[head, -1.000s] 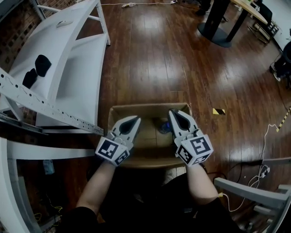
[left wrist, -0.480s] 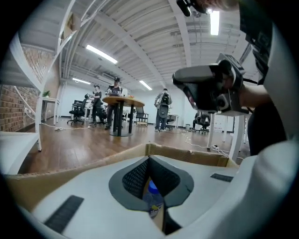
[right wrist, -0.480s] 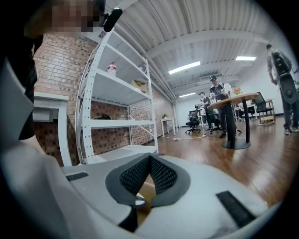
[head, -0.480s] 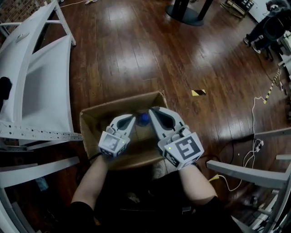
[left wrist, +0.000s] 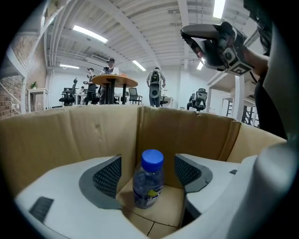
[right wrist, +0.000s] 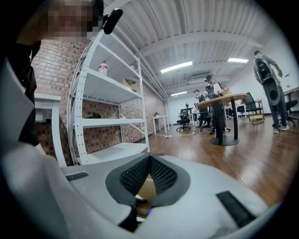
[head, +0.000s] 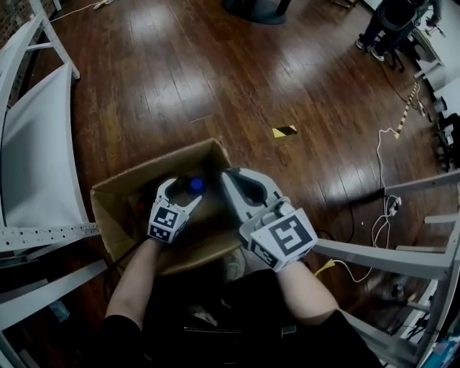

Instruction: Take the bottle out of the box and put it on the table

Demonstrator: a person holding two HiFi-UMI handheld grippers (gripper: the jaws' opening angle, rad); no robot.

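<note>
An open cardboard box [head: 122,190] stands on the wooden floor in front of me. A clear bottle with a blue cap [left wrist: 148,183] stands upright inside it, near a corner; its cap [head: 195,185] shows in the head view. My left gripper [head: 183,190] is down inside the box and its jaws are opening. In the left gripper view the left gripper [left wrist: 147,172] has the bottle between its pads [left wrist: 108,175], which stand apart from it. My right gripper [head: 228,175] hovers over the box's right side; in the right gripper view the right gripper [right wrist: 149,161] is shut and empty.
A white shelving rack [head: 29,144] runs along the left. A grey metal frame [head: 388,251] and floor cables [head: 381,215] lie to the right. A yellow-black tape strip [head: 284,131] is beyond the box. A person [head: 392,21] stands far off.
My left gripper has sunk into the box and its jaws have spread around the bottle. The right gripper has shifted over the box's right side, still shut.
</note>
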